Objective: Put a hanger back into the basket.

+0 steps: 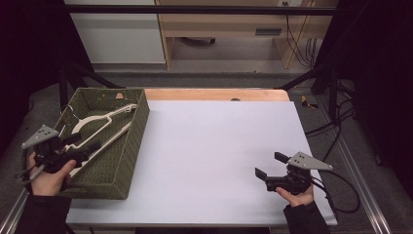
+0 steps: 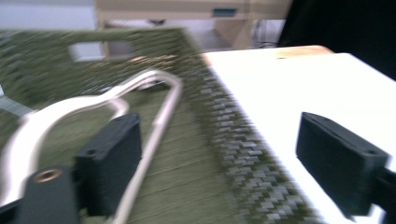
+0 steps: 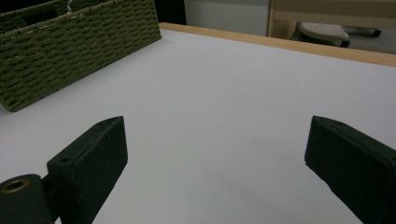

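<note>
Left gripper point(image 1: 83, 146) and right gripper point(image 1: 268, 165) both gape wide

A green woven basket point(image 1: 127, 146) stands on the left part of a white table point(image 1: 214, 161), with a white hanger point(image 1: 97, 124) lying inside it. The left gripper point(image 1: 83, 146), held in a hand point(image 1: 48, 178), reaches over the basket's near left corner with its jaws apart, nothing between them. At the near right, the right gripper point(image 1: 265, 165) rests above bare table, jaws spread wide
</note>
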`<state>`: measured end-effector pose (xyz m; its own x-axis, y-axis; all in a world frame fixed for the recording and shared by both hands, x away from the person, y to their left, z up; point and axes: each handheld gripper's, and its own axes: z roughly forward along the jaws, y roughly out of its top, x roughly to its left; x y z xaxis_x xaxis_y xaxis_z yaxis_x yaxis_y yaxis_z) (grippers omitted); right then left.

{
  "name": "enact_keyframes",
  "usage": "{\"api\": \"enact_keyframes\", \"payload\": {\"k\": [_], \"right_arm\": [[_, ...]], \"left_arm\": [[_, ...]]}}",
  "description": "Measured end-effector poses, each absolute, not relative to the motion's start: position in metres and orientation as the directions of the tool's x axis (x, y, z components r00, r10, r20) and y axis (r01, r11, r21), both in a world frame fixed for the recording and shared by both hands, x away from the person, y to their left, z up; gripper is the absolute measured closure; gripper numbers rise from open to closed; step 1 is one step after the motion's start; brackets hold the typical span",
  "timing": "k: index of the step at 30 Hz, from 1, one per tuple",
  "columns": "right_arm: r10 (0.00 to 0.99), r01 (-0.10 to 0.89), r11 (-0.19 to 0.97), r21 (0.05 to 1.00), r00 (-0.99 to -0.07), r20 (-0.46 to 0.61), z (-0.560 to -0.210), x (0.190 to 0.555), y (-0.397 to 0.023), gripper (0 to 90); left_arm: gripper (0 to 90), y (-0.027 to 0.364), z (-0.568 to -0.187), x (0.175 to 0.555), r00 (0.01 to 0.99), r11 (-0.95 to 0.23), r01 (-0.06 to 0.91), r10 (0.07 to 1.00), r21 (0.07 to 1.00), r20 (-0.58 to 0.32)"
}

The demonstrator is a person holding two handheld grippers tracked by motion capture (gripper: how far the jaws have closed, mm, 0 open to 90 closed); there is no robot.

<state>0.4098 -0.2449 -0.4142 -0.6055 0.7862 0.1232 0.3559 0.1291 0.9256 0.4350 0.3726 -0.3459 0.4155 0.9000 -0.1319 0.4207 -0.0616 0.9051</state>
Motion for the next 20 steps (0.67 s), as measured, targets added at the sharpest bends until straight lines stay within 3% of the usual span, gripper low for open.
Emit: {"api": "enact_keyframes", "payload": {"k": [8,20], "right_arm": [[0.779,0.345,0.116,0.931,-0.613,0.13,-0.413,0.408,-0.246,5.8],[0.767,0.329,0.091,0.94,-0.625,0.144,-0.411,0.406,-0.253,5.6]], "left_arm": [[5.0,0.305,-0.349,0.412,0.561,-0.122,0.325,0.823,0.938,-0.087],[3.6,0.272,-0.375,0.412,0.593,-0.15,0.345,0.8,0.927,-0.091]]}}
